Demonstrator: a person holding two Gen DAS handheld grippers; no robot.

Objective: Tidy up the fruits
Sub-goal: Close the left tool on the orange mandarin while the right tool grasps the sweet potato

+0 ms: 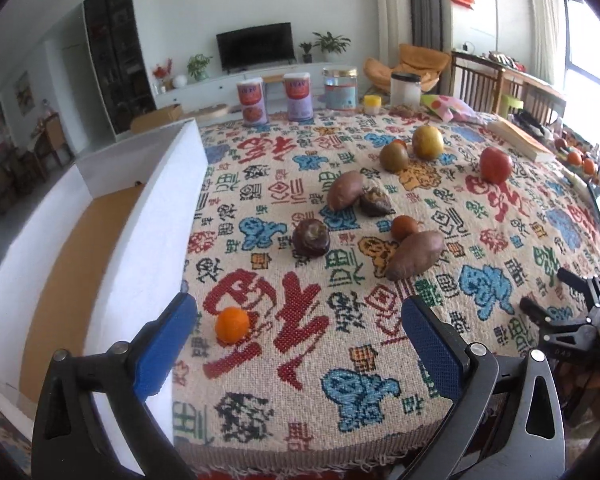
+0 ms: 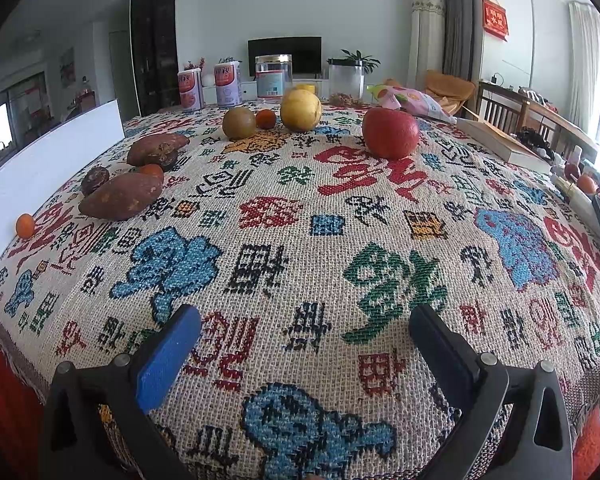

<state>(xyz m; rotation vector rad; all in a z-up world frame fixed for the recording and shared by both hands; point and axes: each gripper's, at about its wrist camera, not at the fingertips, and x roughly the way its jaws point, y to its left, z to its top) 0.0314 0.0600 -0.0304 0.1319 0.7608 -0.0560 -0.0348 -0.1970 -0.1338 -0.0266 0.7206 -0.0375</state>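
From your left wrist cam, your left gripper point(image 1: 300, 330) is spread wide with nothing between its blue textured pads point(image 1: 162, 350). The small orange point(image 1: 232, 325) sits just ahead of the left pad, a bit inside it, smooth and round on the woven tablecloth point(image 1: 320, 360). Further ahead and toward the right pad lies a sweet potato point(image 1: 416, 254), long with dull brownish skin, with a little reddish fruit point(image 1: 405, 227) touching its far end. A dark wrinkly round fruit point(image 1: 311, 237) sits straight ahead, well apart from the claw. Beyond it there's another sweet potato point(image 1: 345, 190), then a greenish fruit point(image 1: 395, 157), a yellow round one point(image 1: 428, 142), and a red apple point(image 1: 496, 165) far off to the right. A white-walled box point(image 1: 148, 216) stands left of the claw, right along the cloth's edge.

On your right wrist cam, your right gripper point(image 2: 304, 334) is also released, jaws wide over the coarse knitted cloth with nothing in them. The red apple point(image 2: 390, 133) sits well ahead, slightly right, glossy and round. The yellow fruit point(image 2: 301, 110) and greenish one point(image 2: 239, 123) are further back, centre-left. The sweet potatoes point(image 2: 122, 197) lie far ahead-left, and the small orange point(image 2: 25, 225) is way off left near the box wall.
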